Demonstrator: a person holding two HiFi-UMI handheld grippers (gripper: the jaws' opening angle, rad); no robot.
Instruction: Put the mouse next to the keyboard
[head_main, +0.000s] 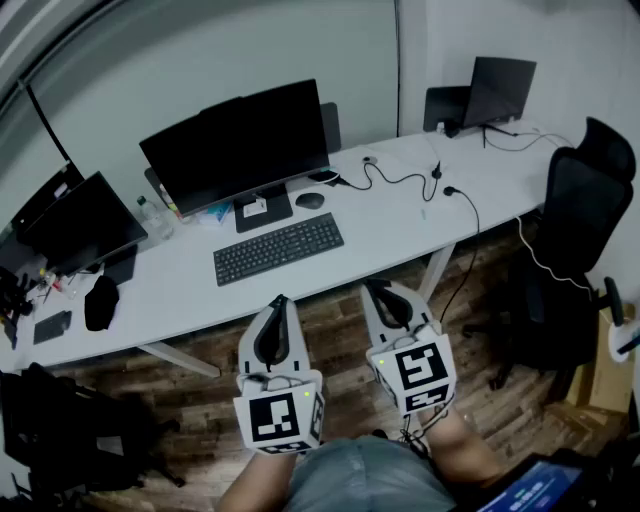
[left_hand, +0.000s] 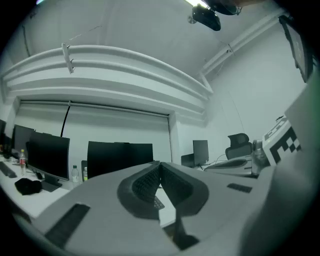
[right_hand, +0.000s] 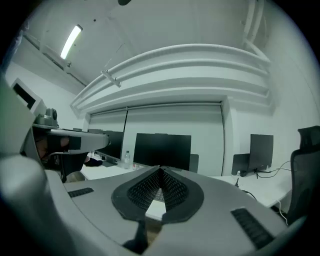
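Honestly, the left tool (head_main: 279, 300) and right tool (head_main: 373, 287) were both pinched together on nothing, short of the worktop (head_main: 400, 215), with the mouse (head_main: 310, 200) sitting past the far right corner of the keyboard (head_main: 278, 248), about 12 o'clock from the left one and 11 o'clock from the right, neither clearly nearer.

Mouse (head_main: 310, 200): dark, oval, resting flat on the white desk (head_main: 400, 215), just right of the monitor stand (head_main: 262, 210). Keyboard (head_main: 278, 247): black, full-width, flat, slightly skewed, nearer than the mouse. The two lie apart, not touching.
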